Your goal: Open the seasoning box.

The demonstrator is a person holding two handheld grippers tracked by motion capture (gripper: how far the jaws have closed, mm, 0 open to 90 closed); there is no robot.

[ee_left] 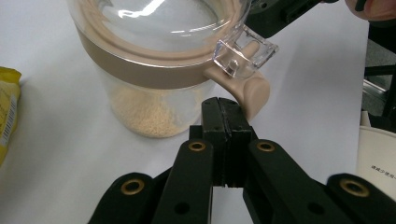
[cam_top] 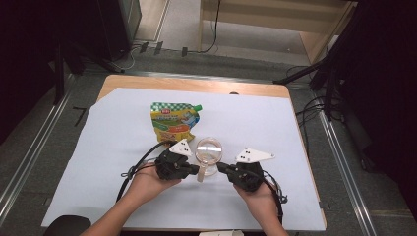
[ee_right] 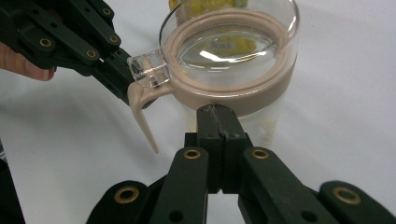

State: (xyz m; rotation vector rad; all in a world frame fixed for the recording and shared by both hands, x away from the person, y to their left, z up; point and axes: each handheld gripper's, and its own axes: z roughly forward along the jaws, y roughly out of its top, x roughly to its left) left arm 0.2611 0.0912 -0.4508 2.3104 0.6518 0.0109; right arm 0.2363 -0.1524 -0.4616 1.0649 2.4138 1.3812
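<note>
White sheeting (cam_top: 98, 162) is laid over a wooden table, with dark floor and cables seen around it from the high view. A clear jar (cam_top: 209, 156) with a tan lid band is stood upright near the middle front, long axis vertical, and its tan handle (cam_top: 200, 175) is pointed toward the person's edge. The left gripper (cam_top: 195, 169) is closed with its jaws pressed together right at the handle; whether anything is pinched can't be told. The right gripper (cam_top: 220, 167) is closed too, tips touching the tan band. Pale grains at the jar's bottom are shown in the left gripper view. A yellow-green pouch (cam_top: 174, 120) is lying just behind the jar; its printing can't be read.
</note>
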